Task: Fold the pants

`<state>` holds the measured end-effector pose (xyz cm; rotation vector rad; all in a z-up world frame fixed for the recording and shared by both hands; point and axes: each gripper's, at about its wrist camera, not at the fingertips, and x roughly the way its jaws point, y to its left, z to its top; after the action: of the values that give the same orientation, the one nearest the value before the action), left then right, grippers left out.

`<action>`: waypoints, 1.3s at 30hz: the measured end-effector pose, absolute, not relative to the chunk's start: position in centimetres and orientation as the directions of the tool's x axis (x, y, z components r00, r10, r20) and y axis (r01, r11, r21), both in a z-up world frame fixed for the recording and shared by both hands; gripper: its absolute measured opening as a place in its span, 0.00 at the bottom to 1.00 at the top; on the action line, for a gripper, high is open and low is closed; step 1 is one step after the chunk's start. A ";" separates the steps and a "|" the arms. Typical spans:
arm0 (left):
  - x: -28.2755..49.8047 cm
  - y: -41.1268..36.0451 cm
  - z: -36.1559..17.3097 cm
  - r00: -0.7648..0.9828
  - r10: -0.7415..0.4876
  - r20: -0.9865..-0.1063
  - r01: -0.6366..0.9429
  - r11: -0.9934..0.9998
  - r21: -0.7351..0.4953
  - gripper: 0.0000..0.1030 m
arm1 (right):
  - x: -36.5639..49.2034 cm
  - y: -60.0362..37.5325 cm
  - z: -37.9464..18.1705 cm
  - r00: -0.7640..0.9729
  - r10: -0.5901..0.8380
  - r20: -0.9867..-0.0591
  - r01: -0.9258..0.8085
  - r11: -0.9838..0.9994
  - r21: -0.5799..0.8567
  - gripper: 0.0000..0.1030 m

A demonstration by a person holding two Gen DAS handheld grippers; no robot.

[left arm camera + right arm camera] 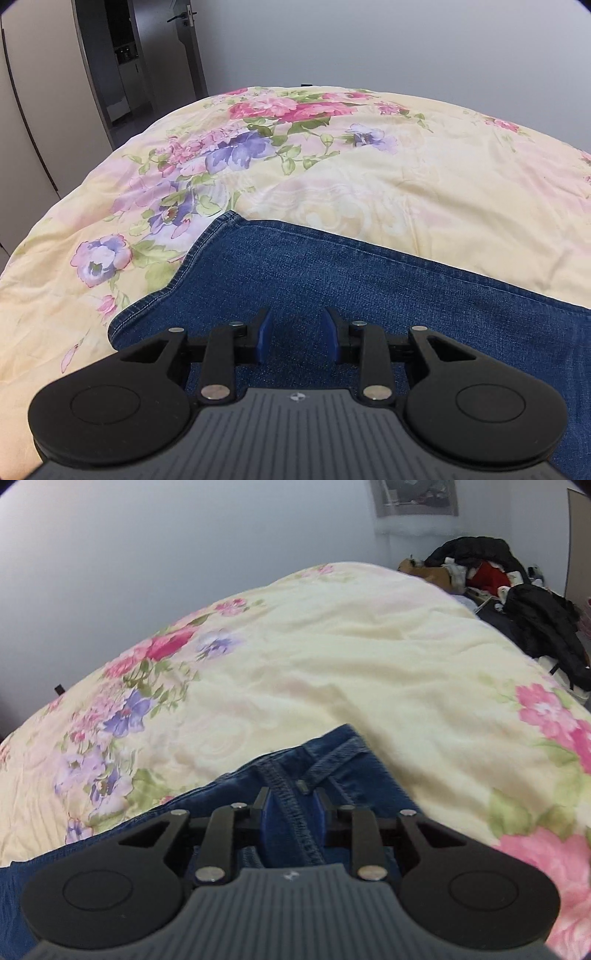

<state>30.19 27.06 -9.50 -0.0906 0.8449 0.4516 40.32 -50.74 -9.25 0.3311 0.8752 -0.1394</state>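
Floral quilt (369,192) under blue jeans (332,266): heavy, limp denim. Right gripper (291,808) pinches waistband seam; left gripper (297,332) part-open, empty, above leg. Grip hems.

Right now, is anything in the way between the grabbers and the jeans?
Nothing visible is. The right gripper already has a thick stitched fold of the jeans between its jaws. The left gripper hangs over flat denim, jaws apart. Around the jeans there is only the flowery quilt.
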 end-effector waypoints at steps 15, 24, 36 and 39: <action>30.1 31.1 -12.6 0.587 0.295 -0.754 -0.451 0.893 -0.001 0.42 | 48.9 -48.6 -15.0 0.492 -0.145 -0.858 0.398 0.914 0.073 0.14; 25.4 34.8 -8.2 0.656 0.298 -0.694 -0.522 0.842 -0.132 0.45 | 44.8 -40.9 -9.6 0.620 -0.147 -0.771 0.228 0.974 -0.002 0.19; 17.3 41.0 -11.9 0.776 0.077 -0.626 -0.571 0.506 -0.646 0.64 | 41.1 -18.9 -9.2 0.556 0.198 -0.807 -0.211 0.973 0.093 0.08; 17.0 41.9 -14.5 0.774 0.047 -0.631 -0.593 0.403 -0.697 0.64 | 39.9 -15.1 -9.1 0.531 0.254 -0.808 -0.288 0.951 0.110 0.08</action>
<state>16.99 41.92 -14.51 -1.0921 0.5781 0.4340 39.94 -15.11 -9.14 -0.0384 0.9580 0.3237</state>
